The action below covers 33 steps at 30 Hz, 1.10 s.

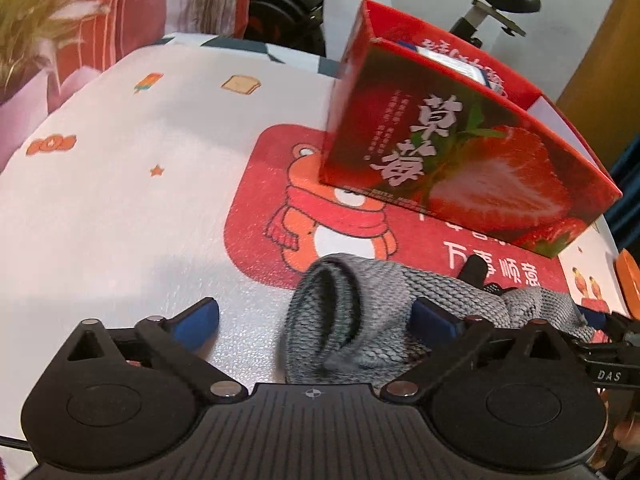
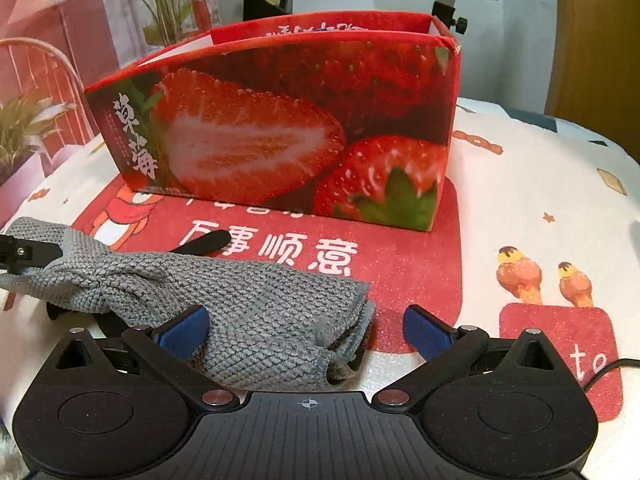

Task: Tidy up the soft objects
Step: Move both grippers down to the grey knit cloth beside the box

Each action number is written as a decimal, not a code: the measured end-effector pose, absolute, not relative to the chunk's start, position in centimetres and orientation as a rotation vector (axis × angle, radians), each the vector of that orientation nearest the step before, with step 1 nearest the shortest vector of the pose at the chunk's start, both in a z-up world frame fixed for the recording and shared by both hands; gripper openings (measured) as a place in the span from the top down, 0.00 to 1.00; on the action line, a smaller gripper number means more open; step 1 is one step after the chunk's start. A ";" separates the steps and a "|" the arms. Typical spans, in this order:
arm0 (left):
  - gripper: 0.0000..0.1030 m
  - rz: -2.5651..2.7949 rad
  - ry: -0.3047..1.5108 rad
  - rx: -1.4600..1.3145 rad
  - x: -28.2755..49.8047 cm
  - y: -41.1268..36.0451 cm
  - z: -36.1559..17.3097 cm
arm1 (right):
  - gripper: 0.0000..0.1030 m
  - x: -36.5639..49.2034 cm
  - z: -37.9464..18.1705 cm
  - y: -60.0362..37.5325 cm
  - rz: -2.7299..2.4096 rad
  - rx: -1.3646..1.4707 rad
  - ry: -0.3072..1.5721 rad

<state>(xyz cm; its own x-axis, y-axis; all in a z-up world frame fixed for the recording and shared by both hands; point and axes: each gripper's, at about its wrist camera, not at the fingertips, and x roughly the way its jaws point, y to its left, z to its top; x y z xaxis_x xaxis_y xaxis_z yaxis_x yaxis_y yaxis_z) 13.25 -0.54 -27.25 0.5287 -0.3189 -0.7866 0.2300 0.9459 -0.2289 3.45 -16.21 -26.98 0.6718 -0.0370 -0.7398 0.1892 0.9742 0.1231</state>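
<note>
1. Both claws are down low over the desk, which has a white cover printed with little food cartoons and a red bear mat in the middle.
2. The soft thing here is a grey knitted cloth, folded over and kind of bunched, lying on the near edge of the red mat and spilling onto the white cover.
3. Left claw: spread wide, blue pads well apart. The rolled end of the cloth sits in the gap. It looks like it's against the right pad, while the left pad is clear of it, so nothing is pinched.
4. Right claw: also wide. The folded end of the cloth lies between its pads, covering part of the left pad, while the right pad is apart from it with bare mat in between. No squeeze there either.
5. Far side of the mat there's a red strawberry box, open on top, standing upright just beyond the cloth.
6. In the right wrist view the left claw's black linkage shows at the far left, at the cloth's bunched end.
7. Leafy plants and a red-and-white backdrop sit past the desk on the left.
</note>
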 end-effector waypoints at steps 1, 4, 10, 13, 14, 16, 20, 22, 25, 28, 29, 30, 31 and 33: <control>0.00 -0.333 0.966 -0.120 13.3 -0.3 -27.5 | 0.00 3.4 -27.0 -16.1 -0.129 0.193 0.820; 0.00 -0.339 0.979 -0.181 13.7 0.3 -28.1 | 0.00 3.2 -27.0 -16.1 -0.132 0.193 0.810; 0.00 -0.337 0.960 -0.181 13.6 0.2 -28.3 | 0.00 3.4 -27.0 -16.0 -0.143 0.194 0.816; 0.00 -0.326 0.957 -0.185 13.6 0.1 -28.3 | 0.00 3.5 -27.0 -16.1 -0.144 0.199 0.825; 0.00 -0.323 0.951 -0.187 13.5 0.1 -28.4 | 0.00 3.5 -27.0 -16.1 -0.144 0.201 0.827; 0.00 -0.321 0.940 -0.190 13.4 0.0 -28.4 | 0.00 3.6 -27.0 -16.1 -0.145 0.203 0.829; 0.00 -0.326 0.931 -0.197 13.3 0.0 -28.5 | 0.00 3.4 -27.0 -16.2 -0.142 0.206 0.820; 0.00 -0.328 0.924 -0.195 13.3 0.0 -28.4 | 0.00 3.3 -27.1 -16.2 -0.144 0.204 0.813; 0.00 -0.332 0.912 -0.174 13.1 0.0 -28.5 | 0.00 3.1 -27.2 -16.0 -0.148 0.200 0.803; 0.00 -0.352 0.931 -0.134 13.6 -0.3 -28.3 | 0.00 3.1 -27.1 -16.1 -0.142 0.203 0.813; 0.00 -0.361 0.943 -0.127 13.9 -0.3 -28.3 | 0.00 3.1 -27.0 -16.2 -0.140 0.205 0.817; 0.00 -0.372 0.959 -0.125 14.3 -0.2 -28.2 | 0.00 3.2 -27.0 -16.2 -0.137 0.207 0.821; 0.00 -0.381 0.975 -0.122 14.6 -0.2 -28.1 | 0.00 3.3 -26.9 -16.2 -0.134 0.209 0.827; 0.00 -0.390 0.998 -0.109 15.1 -0.1 -27.8 | 0.00 3.5 -26.7 -16.5 -0.127 0.219 0.842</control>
